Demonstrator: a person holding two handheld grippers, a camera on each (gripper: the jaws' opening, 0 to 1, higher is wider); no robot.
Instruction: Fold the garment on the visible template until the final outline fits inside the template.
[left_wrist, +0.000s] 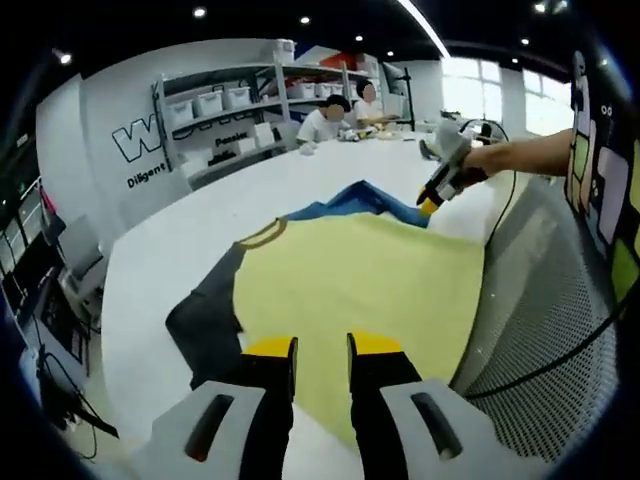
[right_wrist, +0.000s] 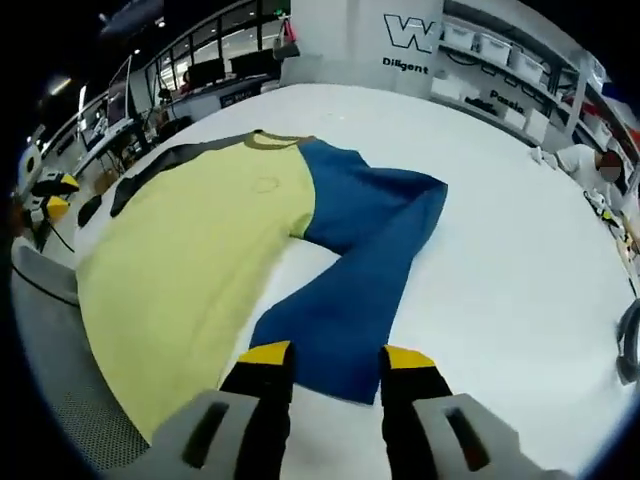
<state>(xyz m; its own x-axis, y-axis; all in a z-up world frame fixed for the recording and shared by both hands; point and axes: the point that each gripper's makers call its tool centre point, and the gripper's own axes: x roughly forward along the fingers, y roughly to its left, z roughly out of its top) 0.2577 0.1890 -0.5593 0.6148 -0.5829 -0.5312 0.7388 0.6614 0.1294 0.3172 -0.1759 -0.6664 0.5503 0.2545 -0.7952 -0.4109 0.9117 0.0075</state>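
Yellow cloth makes up the body of the shirt (right_wrist: 190, 240), which is spread flat on the white table (right_wrist: 500, 230), with one blue sleeve (right_wrist: 350, 310) stretched out toward the right gripper (right_wrist: 335, 362) and a dark grey sleeve (left_wrist: 205, 320) on the far side, near the left gripper (left_wrist: 320, 350). A brownish collar (left_wrist: 262, 235) is seen at the neck. No template outline can be made out under the garment.

The left gripper's jaws are held slightly apart just over the yellow hem, with nothing between them. The right gripper's jaws are parted wider, poised above the cuff end of the blue sleeve, and nothing is gripped.

The shirt is judged to be light, soft and limp: it will sag and crease when lifted, and may slide on the smooth table. A hold is best taken at an edge, pinching a single layer at the blue cuff or at the hem corner, so the sleeve can be carried over the body. A hold on mid-panel would likely bunch the cloth.
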